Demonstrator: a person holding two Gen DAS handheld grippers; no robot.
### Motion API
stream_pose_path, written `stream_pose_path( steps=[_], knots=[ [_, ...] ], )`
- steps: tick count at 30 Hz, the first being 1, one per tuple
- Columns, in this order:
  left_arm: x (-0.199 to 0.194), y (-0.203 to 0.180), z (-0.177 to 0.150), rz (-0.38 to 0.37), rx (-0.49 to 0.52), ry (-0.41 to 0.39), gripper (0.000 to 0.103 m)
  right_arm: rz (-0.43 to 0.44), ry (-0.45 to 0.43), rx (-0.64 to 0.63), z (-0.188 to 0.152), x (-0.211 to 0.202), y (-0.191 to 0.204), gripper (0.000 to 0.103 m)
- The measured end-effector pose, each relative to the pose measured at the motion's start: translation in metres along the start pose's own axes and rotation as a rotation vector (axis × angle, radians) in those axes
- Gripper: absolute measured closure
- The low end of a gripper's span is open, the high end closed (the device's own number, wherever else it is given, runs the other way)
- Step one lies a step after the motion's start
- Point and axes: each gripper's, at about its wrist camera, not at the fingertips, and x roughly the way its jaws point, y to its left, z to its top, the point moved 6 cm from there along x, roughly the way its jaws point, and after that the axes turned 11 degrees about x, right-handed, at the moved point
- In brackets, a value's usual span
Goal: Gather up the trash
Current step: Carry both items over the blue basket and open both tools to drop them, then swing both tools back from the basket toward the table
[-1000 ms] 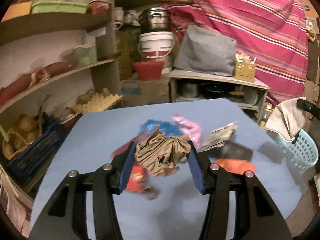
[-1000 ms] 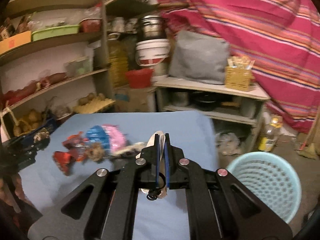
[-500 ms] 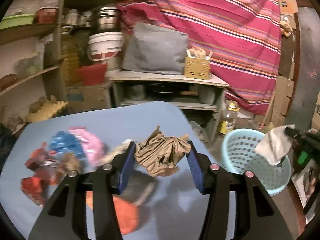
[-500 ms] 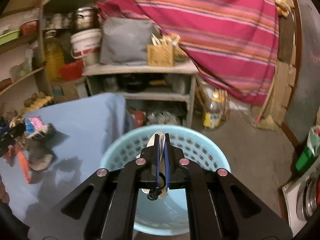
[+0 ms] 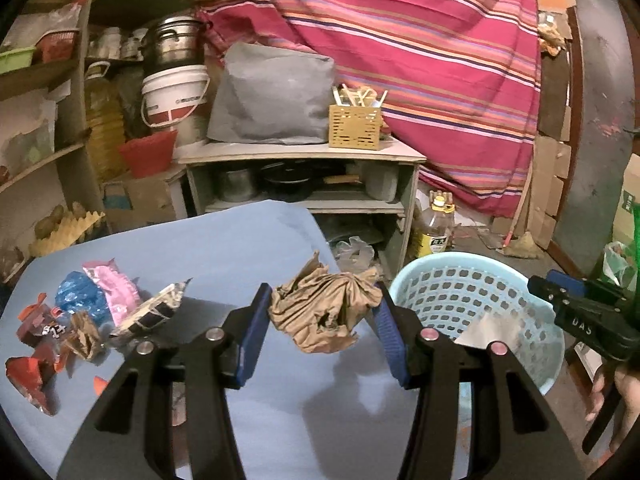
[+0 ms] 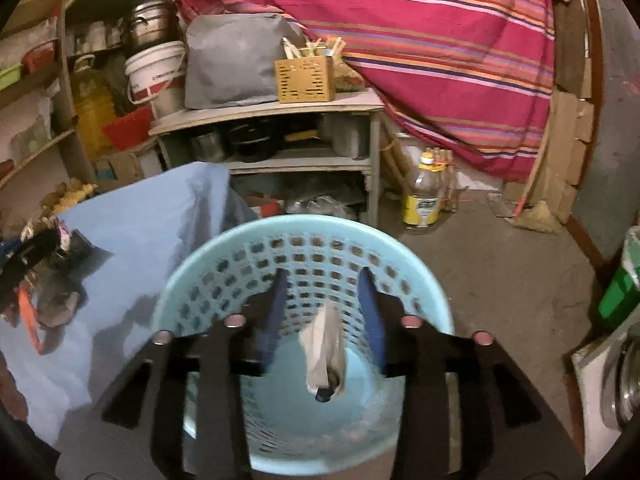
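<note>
My left gripper [image 5: 322, 312] is shut on a crumpled brown paper [image 5: 324, 312] and holds it above the right edge of the blue table [image 5: 240, 240], next to the light blue basket [image 5: 472, 280]. My right gripper [image 6: 324, 292] is open over the basket [image 6: 304, 240], and a white wrapper [image 6: 324, 348] hangs loose between its fingers, falling into the basket. The wrapper also shows inside the basket in the left wrist view [image 5: 484, 330]. Several wrappers [image 5: 96, 308] in pink, blue, red and silver lie on the table's left side.
A low shelf unit [image 5: 304, 160] with pots stands behind the table. An oil bottle [image 6: 426, 196] stands on the floor beyond the basket. Shelves [image 5: 40, 120] with buckets and boxes fill the left. A striped cloth [image 5: 400, 40] hangs at the back.
My right gripper has opened over the basket and let go of the white wrapper. My left gripper has carried the brown paper right, toward the basket.
</note>
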Motion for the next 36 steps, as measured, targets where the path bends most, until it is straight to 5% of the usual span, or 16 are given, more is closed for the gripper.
stream_pose_path(
  steps=[7,14,26,30,36],
  knots=[
    [0.015,-0.036,0.003,-0.064,0.02,0.012,0.052,-0.063,-0.1,0.036,0.0,-0.032,-0.025,0.007],
    [0.041,-0.084,0.011,-0.141,0.06,0.02,0.052,-0.133,-0.118,0.063,-0.002,-0.039,-0.054,0.005],
    [0.102,-0.125,0.006,-0.262,0.075,0.184,0.051,-0.133,-0.073,0.21,-0.005,-0.039,-0.09,0.005],
    [0.108,-0.121,0.001,-0.277,0.059,0.214,0.026,-0.123,-0.08,0.26,-0.004,-0.043,-0.098,0.005],
    [0.089,-0.097,-0.003,-0.256,0.041,0.214,0.021,-0.123,-0.076,0.27,-0.002,-0.042,-0.094,0.004]
  ],
)
